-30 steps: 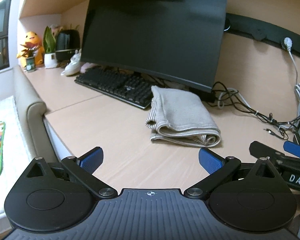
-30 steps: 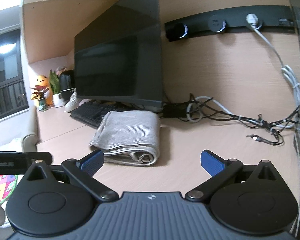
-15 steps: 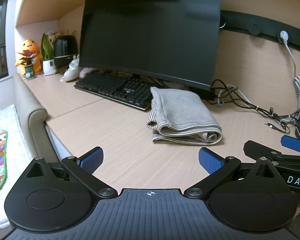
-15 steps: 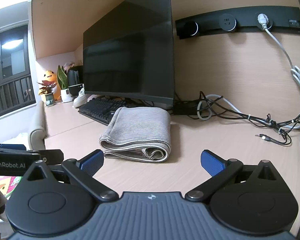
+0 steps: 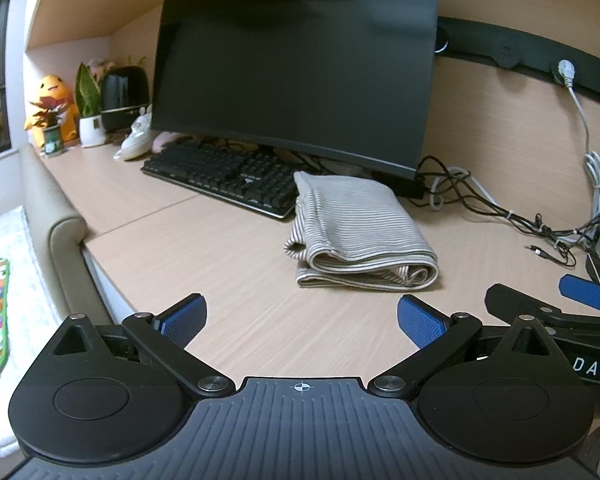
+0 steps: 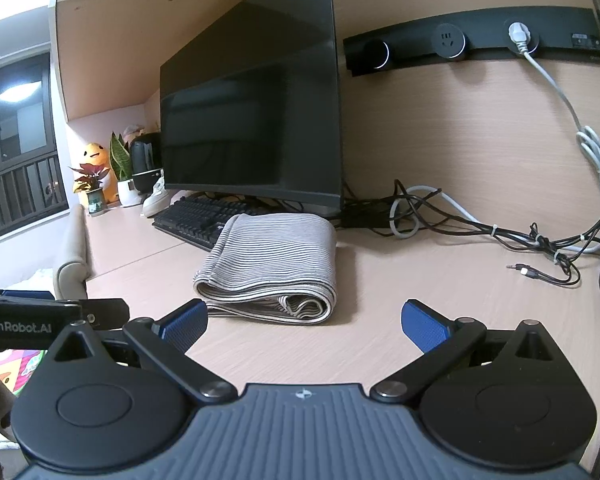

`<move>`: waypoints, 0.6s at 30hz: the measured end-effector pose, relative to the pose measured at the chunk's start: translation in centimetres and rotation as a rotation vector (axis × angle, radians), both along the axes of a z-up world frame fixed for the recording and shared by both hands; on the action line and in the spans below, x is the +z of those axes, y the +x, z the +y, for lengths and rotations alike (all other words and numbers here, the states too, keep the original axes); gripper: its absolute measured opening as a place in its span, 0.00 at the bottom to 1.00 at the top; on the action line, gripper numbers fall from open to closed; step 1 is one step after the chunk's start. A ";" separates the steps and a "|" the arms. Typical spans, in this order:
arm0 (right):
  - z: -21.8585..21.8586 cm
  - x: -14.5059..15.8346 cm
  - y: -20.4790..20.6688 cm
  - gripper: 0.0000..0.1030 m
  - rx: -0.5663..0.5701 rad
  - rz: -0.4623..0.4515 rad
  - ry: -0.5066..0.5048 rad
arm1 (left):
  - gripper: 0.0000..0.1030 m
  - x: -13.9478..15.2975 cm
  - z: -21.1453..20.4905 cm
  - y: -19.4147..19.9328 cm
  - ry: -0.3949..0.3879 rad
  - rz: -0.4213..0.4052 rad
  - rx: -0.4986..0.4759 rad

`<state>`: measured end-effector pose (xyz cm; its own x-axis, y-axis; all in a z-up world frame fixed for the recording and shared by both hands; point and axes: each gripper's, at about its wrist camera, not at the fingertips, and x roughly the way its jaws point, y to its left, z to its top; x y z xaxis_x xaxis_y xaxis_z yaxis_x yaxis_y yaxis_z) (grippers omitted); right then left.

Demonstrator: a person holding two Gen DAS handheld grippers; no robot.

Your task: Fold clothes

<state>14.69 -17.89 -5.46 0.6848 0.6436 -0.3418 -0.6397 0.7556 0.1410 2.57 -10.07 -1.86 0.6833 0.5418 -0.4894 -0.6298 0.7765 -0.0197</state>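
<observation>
A grey striped garment (image 5: pixel 360 232) lies folded into a thick rectangle on the wooden desk (image 5: pixel 204 256), just in front of the monitor; it also shows in the right wrist view as the folded garment (image 6: pixel 272 264). My left gripper (image 5: pixel 300 316) hovers open near the desk's front edge, short of the garment, with nothing between its blue pads. My right gripper (image 6: pixel 304 320) is open too and empty, close to the garment's near folded edge. The right gripper's finger (image 5: pixel 588 296) shows at the right of the left wrist view.
A black monitor (image 5: pixel 300 60) and keyboard (image 5: pixel 224 176) stand behind the garment. Tangled cables (image 6: pixel 480 232) run along the back right, under a wall power strip (image 6: pixel 460 44). Potted plants and a yellow plush toy (image 5: pixel 50 108) sit far left. A padded chair edge (image 5: pixel 56 220) borders the desk's left.
Both grippers have drawn back slightly and shifted, staying open. The folded garment has not moved.
</observation>
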 end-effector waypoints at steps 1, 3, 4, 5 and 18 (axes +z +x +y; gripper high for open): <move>0.0 0.0 0.0 1.00 0.000 0.002 0.001 | 1.00 0.0 0.0 0.0 0.001 0.000 -0.001; 0.0 0.0 0.1 1.00 -0.002 0.004 0.002 | 1.00 0.1 0.0 0.1 0.001 -0.001 -0.001; 0.0 0.0 0.1 1.00 -0.004 0.005 0.003 | 1.00 0.1 0.0 0.1 0.000 -0.002 0.000; 0.0 0.0 0.1 1.00 -0.008 0.004 0.004 | 1.00 0.1 0.0 0.0 0.000 -0.003 0.002; -0.5 0.1 0.5 1.00 -0.050 -0.009 0.009 | 1.00 0.0 -0.1 -0.5 -0.008 -0.024 0.025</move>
<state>15.15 -18.36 -5.38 0.7195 0.6114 -0.3295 -0.6022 0.7855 0.1425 2.08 -10.12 -1.88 0.6808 0.5550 -0.4780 -0.6485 0.7601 -0.0411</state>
